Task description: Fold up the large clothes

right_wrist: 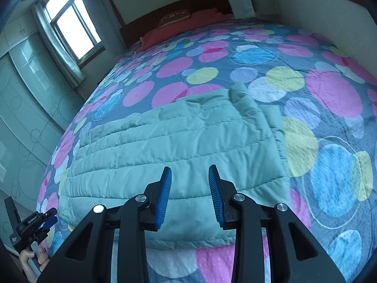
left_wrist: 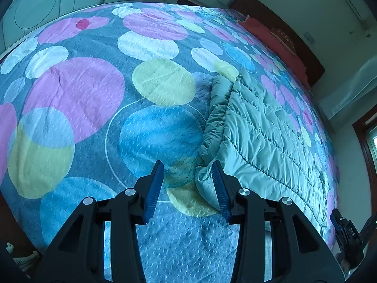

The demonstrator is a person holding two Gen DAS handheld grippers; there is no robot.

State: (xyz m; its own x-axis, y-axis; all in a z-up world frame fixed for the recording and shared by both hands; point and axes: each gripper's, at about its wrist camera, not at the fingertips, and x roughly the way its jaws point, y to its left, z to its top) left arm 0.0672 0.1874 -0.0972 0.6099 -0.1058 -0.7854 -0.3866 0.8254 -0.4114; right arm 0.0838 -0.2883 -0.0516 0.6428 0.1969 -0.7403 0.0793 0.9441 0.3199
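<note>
Near the bed's (right_wrist: 329,94) front edge lies the pale green quilted jacket (right_wrist: 179,141), its long axis running along that edge. Both tools gape, empty: the right tool (right_wrist: 189,188) hovers over it, the left tool (left_wrist: 187,184) beside its end.

my left wrist camera looked steeply down along its tool (left_wrist: 188,186) at the bed (left_wrist: 77,89), close above. my right one faced the headboard (right_wrist: 174,11). both shared the folded quilted garment (left_wrist: 266,136) (right_wrist: 179,136).
</note>
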